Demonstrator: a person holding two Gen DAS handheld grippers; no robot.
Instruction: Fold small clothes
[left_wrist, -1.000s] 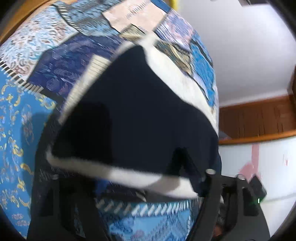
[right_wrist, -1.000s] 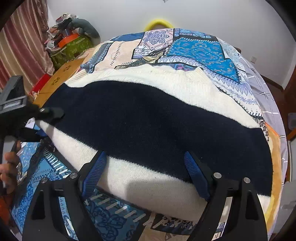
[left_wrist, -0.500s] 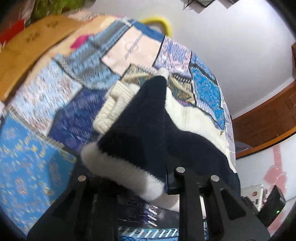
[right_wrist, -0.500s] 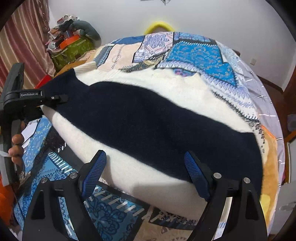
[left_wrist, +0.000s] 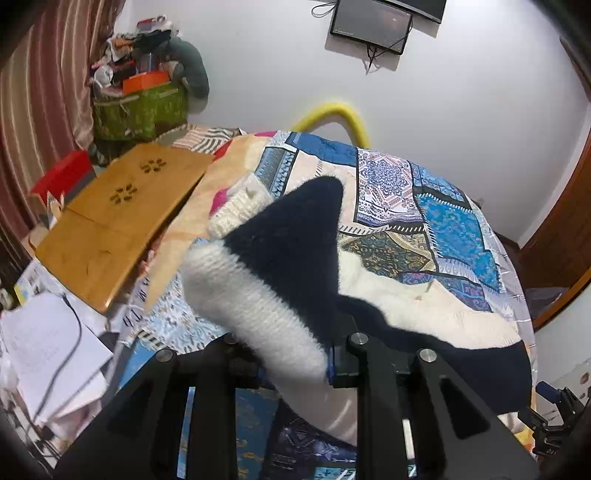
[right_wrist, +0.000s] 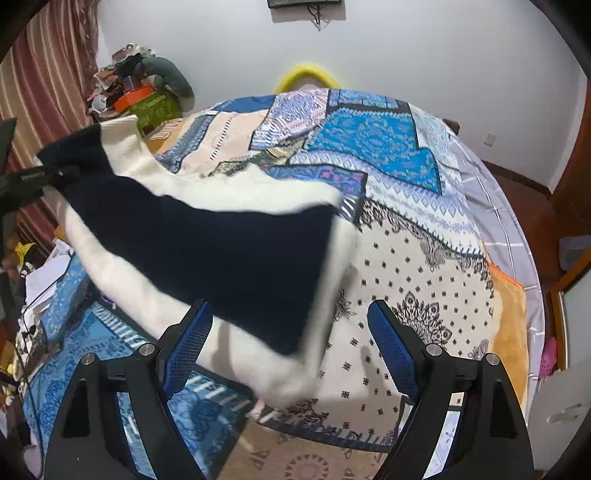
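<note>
A knitted sweater (left_wrist: 295, 240) with a navy band and cream edges lies on a patchwork bedspread (left_wrist: 443, 221). My left gripper (left_wrist: 291, 354) is shut on its cream-and-navy edge and holds that end lifted, so the cloth peaks above the fingers. In the right wrist view the sweater (right_wrist: 229, 251) hangs slanting from the left gripper (right_wrist: 26, 181) at the far left down to the bed. Its lower corner droops between the blue pads (right_wrist: 188, 343) of my right gripper (right_wrist: 288, 310), which stands open without pressing on it.
A wooden lap desk (left_wrist: 122, 221) and loose papers with a cable (left_wrist: 48, 350) lie left of the bed. A green box piled with clutter (left_wrist: 140, 107) stands in the back corner. A yellow tube (left_wrist: 332, 110) arches behind the bed. Dotted cloth (right_wrist: 406, 280) shows bare.
The left gripper closed on the sweater's edge and rose with it. The sweater was pulled left and up, baring the dotted cloth in front of the right gripper, which rose slightly.
</note>
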